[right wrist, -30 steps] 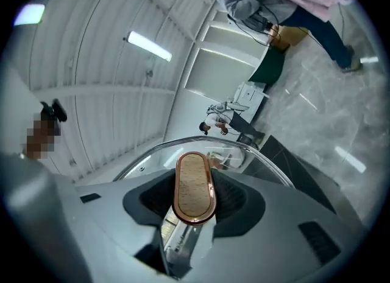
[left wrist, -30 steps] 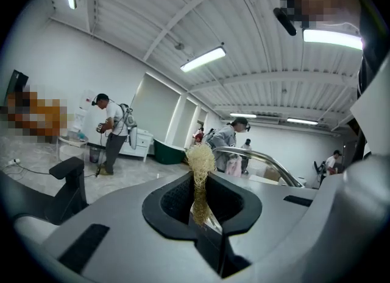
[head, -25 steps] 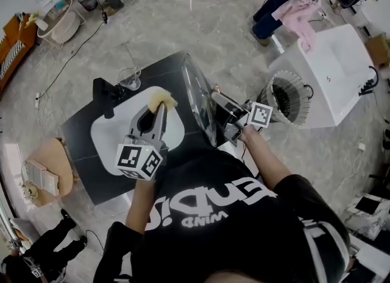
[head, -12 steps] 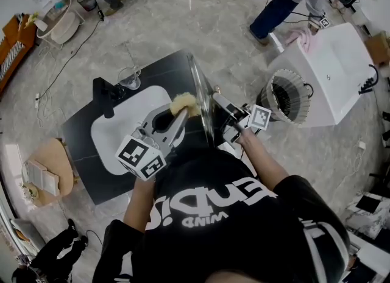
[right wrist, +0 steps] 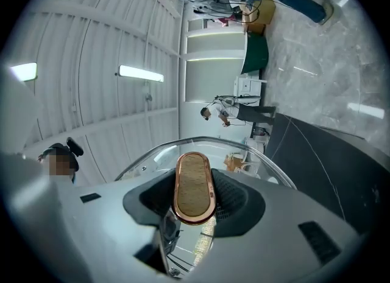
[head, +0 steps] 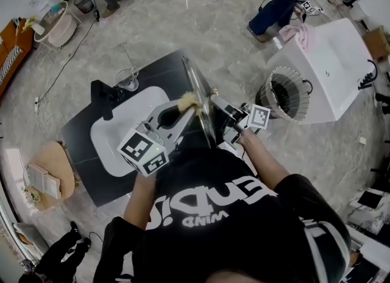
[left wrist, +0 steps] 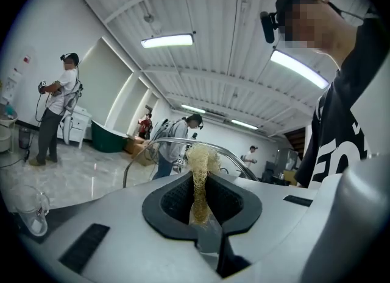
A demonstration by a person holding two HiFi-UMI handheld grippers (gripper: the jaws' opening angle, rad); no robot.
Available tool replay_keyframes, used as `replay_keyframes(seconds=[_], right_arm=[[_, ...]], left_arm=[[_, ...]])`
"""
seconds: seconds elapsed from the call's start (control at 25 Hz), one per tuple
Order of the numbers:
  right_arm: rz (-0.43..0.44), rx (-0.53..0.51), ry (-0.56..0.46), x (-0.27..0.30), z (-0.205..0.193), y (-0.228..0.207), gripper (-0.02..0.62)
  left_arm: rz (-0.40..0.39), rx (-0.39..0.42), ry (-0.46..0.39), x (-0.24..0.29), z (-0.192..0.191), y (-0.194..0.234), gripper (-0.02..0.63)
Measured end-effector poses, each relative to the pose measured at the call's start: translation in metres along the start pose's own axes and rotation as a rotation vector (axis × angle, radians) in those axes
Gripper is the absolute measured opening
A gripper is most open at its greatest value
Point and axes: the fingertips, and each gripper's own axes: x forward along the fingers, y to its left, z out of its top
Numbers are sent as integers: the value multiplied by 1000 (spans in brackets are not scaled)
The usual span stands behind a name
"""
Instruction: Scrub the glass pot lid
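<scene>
The right gripper (head: 219, 105) clamps the handle (right wrist: 194, 187) of the glass pot lid (head: 194, 84), upright above the worktop (head: 82, 132). The left gripper (head: 184, 111) pinches a loofah scrubber (head: 187, 100) against it (hard pushing could twist the lid loose).

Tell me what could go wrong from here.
1. The lid stands on edge, held only by its handle in the right gripper; a hard push could twist it loose.
2. The scrubber is pinched thin in the left gripper and may slip out.
</scene>
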Motion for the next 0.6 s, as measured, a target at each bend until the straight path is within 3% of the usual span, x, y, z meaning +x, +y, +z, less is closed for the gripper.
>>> replay_keyframes(seconds=[0.6], right_arm=[[68,-8,89,8,-13,18,175]], left_arm=[[64,2,-38,1,19,26,51]])
